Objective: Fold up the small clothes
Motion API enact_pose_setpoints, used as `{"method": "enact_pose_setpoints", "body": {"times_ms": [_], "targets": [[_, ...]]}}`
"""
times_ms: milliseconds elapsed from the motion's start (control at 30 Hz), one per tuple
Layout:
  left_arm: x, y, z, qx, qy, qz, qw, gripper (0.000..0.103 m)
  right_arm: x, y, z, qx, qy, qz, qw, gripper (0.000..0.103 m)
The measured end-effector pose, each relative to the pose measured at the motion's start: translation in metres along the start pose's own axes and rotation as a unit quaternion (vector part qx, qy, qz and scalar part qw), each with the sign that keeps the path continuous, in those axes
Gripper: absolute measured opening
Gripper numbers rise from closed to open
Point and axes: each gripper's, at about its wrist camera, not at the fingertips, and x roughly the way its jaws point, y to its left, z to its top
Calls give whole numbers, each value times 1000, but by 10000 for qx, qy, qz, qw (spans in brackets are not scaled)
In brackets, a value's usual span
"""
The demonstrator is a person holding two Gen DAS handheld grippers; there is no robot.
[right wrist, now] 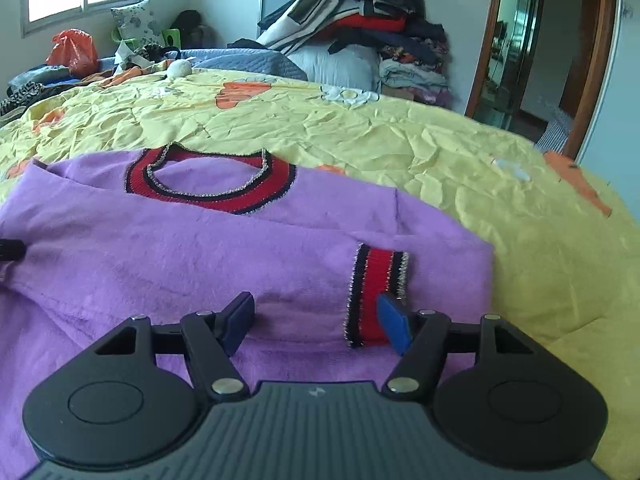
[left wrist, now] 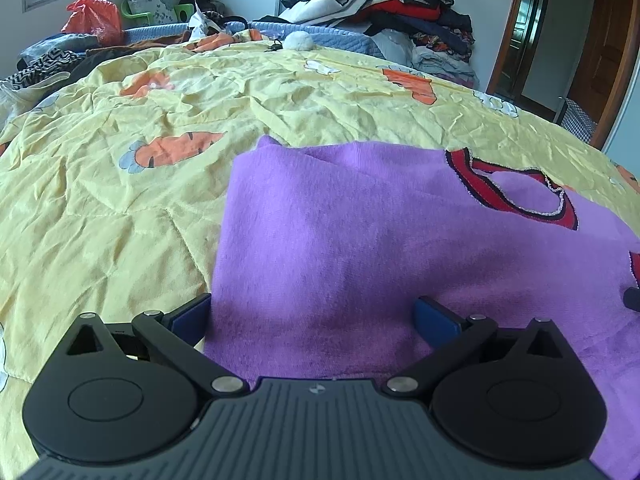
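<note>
A small purple sweater [left wrist: 360, 220] with a red and black collar [left wrist: 516, 188] lies on the yellow bed cover; its sleeves are folded in over the body. My left gripper [left wrist: 312, 316] is open, low over the sweater's left edge, its jaws apart. In the right wrist view the sweater [right wrist: 200, 248] shows its collar [right wrist: 208, 184] and a red striped cuff [right wrist: 376, 292]. My right gripper [right wrist: 316, 320] is open over the folded sleeve, its right fingertip [right wrist: 394, 320] beside the cuff. Neither gripper holds cloth.
The yellow carrot-print cover [left wrist: 140, 200] spans the bed. A tall pile of clothes [left wrist: 400, 4] stands at the far side, an orange bag [left wrist: 94, 18] and dark clothes at the far left. A doorway [right wrist: 516, 40] is at right.
</note>
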Motion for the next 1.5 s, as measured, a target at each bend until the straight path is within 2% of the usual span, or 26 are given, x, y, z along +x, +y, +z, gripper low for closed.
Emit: {"method": "enact_pose_setpoints", "body": {"times_ms": [267,333,533,667,933,1200,1500], "targets": [[0,0,0,5,14,21,10000,103,-1,10,5,-14,-52,105,9999,68],[0,0,0,-8,22,30,10000,103,1,14,7,-20,-76,110,9999,73],[0,-1,2,-9,50,70,10000,103,11,21,9,10,-40,185,9998,74],[0,-2,2,-12,66,88,9999,103,17,15,4,102,-37,161,9998,82],[-14,-7,-2,-5,93,188,9998,103,2,3,-3,227,-101,83,9997,82],[-45,-19,-28,102,113,234,9996,103,-22,17,-22,149,-67,256,9995,83],[-80,-35,-79,314,150,259,9991,103,-53,31,-61,156,67,320,9993,84]]}}
